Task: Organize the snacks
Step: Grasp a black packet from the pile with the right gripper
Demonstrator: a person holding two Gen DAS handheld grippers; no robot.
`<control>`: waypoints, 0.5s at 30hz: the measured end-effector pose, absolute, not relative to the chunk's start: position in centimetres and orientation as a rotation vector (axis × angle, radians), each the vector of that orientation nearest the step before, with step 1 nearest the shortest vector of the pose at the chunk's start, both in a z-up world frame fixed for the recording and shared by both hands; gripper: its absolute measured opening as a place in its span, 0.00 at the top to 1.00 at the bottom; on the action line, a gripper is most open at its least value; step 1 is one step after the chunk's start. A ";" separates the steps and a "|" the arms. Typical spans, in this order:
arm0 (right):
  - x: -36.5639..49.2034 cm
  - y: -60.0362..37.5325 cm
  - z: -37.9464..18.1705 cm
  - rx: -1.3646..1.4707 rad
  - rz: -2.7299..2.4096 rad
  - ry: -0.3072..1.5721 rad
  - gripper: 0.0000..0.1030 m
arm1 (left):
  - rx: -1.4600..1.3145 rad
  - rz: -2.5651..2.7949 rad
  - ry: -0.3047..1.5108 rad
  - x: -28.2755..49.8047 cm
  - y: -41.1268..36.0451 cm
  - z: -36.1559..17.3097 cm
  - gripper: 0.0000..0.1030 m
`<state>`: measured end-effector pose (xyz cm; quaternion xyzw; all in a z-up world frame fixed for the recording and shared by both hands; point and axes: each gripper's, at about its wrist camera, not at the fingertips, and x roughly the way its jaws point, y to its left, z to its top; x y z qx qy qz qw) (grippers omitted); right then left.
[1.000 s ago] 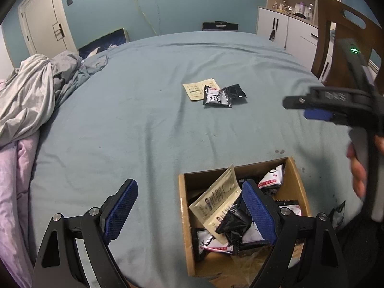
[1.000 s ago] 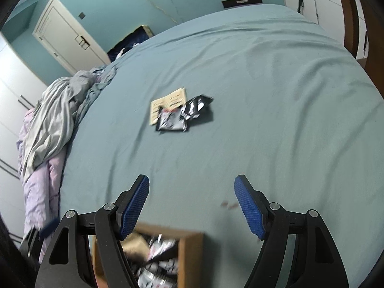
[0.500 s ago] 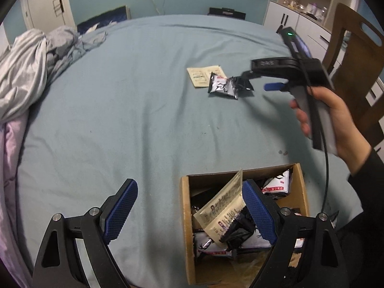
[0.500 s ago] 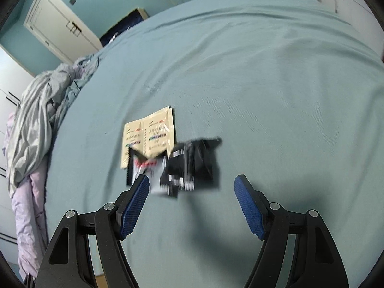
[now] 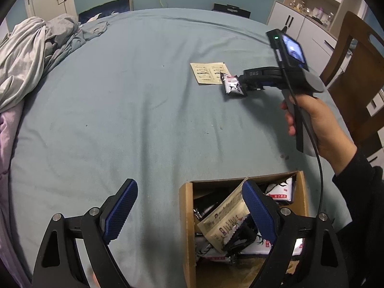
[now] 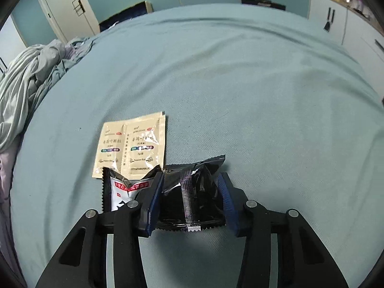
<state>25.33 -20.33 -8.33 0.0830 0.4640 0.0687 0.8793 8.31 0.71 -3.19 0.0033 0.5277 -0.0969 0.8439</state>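
Observation:
A black snack packet (image 6: 192, 192) lies on the blue bed sheet between the pads of my right gripper (image 6: 189, 187), which has closed in on its two sides. A white and black packet (image 6: 124, 192) lies just left of it, and a beige double sachet (image 6: 132, 144) behind. In the left wrist view the right gripper (image 5: 242, 84) sits at the white packet (image 5: 231, 86) beside the beige sachet (image 5: 207, 73). My left gripper (image 5: 189, 208) is open and empty, hovering over the left edge of a cardboard box (image 5: 187, 228) holding several packets.
Crumpled grey bedding (image 5: 31, 55) lies at the bed's far left. A wooden chair (image 5: 355, 72) and white cabinets (image 5: 302, 24) stand to the right. A white door (image 6: 64, 7) is at the back left.
My right gripper moved forward and down to the loose packets and narrowed around the black one. The left gripper stayed open by the box.

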 end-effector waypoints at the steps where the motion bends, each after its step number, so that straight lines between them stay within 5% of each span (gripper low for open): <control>1: 24.7 -20.6 -7.8 0.176 0.142 0.956 0.58 | 0.005 -0.203 1.114 8.2 0.8 -3.2 0.13; 15: 8.8 -23.8 1.6 0.337 0.214 0.850 0.58 | 0.055 -0.188 1.023 7.3 0.3 -0.8 0.13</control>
